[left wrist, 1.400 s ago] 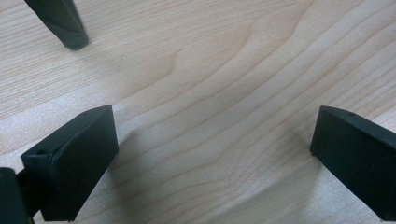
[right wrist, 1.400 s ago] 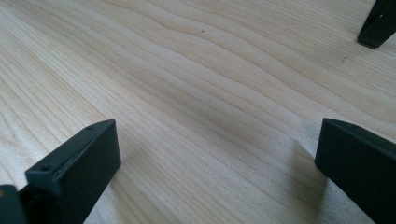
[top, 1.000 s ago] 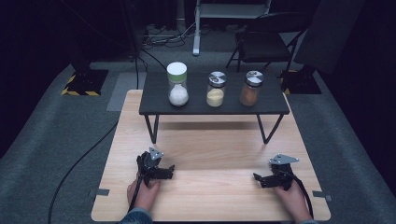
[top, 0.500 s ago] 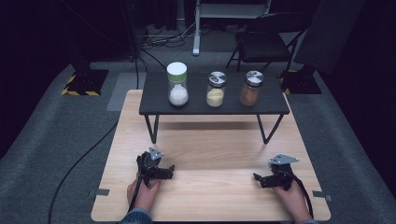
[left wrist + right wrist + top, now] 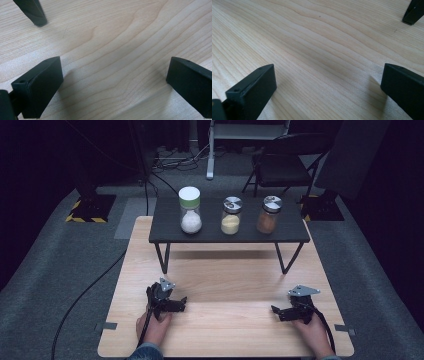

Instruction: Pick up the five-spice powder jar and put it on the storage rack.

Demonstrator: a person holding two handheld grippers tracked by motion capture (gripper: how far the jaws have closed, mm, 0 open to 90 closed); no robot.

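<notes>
Both grippers are rested low on the wooden table (image 5: pixel 225 280), jaws spread wide with nothing gripped. The left gripper (image 5: pixel 176 304) and right gripper (image 5: pixel 278 312) are kept well apart. Three jars are lined up on the black shelf (image 5: pixel 165 227) well beyond the jaws: white jar (image 5: pixel 190 210), yellow jar (image 5: pixel 231 215), brown jar (image 5: pixel 269 214).

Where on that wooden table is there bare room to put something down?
The widest bare patch is the wood between the left tongs and the right tongs, running forward to the small black shelf. The shelf top is crowded: three jars stand in a row, white, yellow, brown.
</notes>
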